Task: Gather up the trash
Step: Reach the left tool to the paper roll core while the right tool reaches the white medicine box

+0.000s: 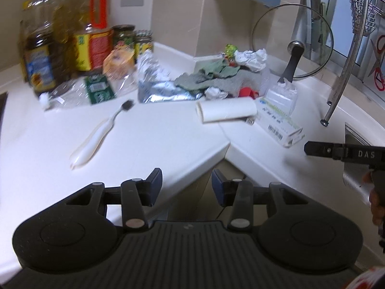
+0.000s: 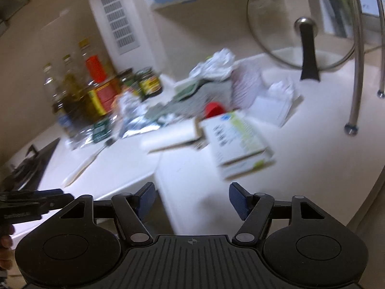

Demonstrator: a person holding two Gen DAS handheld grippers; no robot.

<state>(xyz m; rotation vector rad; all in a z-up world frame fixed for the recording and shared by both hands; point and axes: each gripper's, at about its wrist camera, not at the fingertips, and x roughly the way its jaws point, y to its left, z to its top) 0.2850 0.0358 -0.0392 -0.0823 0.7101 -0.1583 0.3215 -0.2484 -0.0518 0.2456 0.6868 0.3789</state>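
left tool (image 1: pixel 186 185) spread, empty | right tool (image 2: pixel 191 201) spread wide, empty | right view blurred: carton (image 2: pixel 237 142) print unreadable | toothbrush (image 1: pixel 96 134) sharper in left view | bench (image 1: pixel 149 142) cluttered

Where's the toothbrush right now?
In the left wrist view the toothbrush lies alone on the white counter, left of the cardboard tube, below the crushed bottle.

The near counter (image 1: pixel 149 144) lies bare apart from a toothbrush (image 1: pixel 96 134); trash pile (image 1: pixel 216 82) and bottles (image 1: pixel 60 48) apparently crowd the back.

white corner counter (image 1: pixel 149 144), beige tiled wall (image 1: pixel 178 12)
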